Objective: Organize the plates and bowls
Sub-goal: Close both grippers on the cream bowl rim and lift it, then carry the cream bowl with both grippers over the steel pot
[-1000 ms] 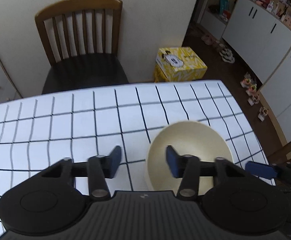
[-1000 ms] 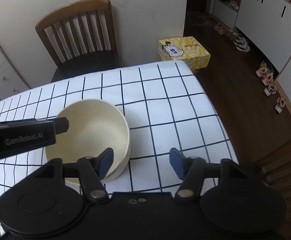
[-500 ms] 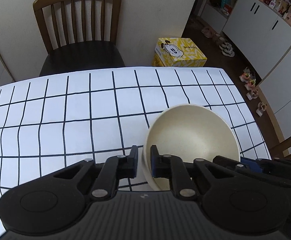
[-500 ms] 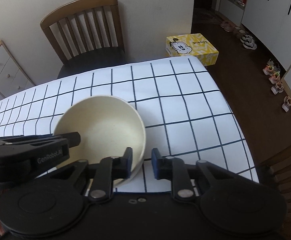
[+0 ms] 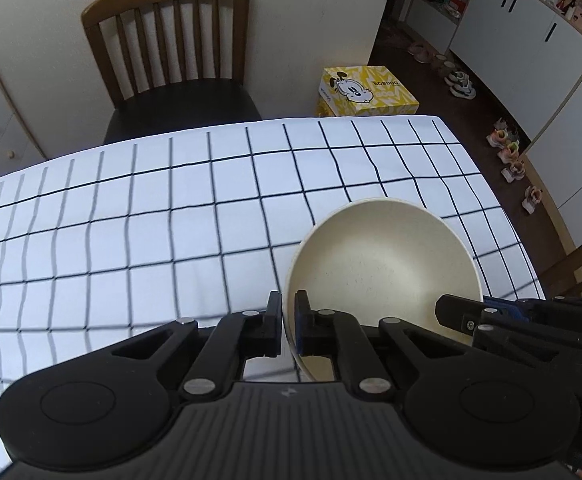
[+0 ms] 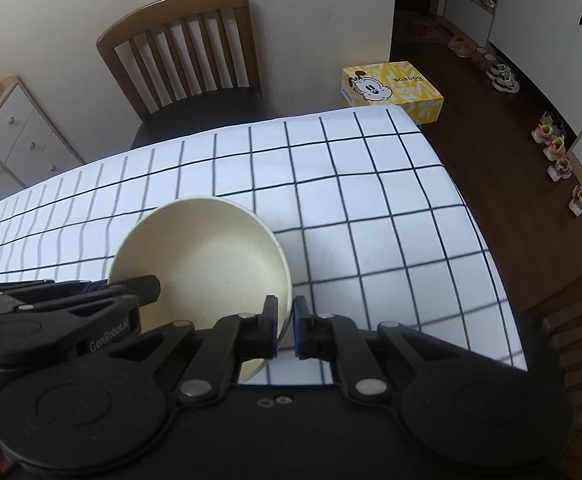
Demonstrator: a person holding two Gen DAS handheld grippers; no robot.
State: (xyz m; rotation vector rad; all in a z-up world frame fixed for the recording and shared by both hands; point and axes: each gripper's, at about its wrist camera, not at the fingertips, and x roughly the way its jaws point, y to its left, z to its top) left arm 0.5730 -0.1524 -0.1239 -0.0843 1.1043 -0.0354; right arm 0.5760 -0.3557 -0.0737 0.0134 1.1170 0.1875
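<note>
Cream bowl sits upright over the white black-gridded tablecloth, near its right edge, pinched at the rim from two sides. Left gripper is clamped on the bowl's left rim, one finger inside and one outside; right gripper is clamped likewise on the right rim. Beyond the table stand a wooden chair and a yellow cartoon box on the dark floor

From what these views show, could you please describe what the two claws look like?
Both the left claw and right claw are matte black, with round pivot housings, silver rivets on the linkage arms and blue pads on the fingertips. White "GenRobot.AI" lettering marks the left one's side. No cables or sleeves show.
</note>
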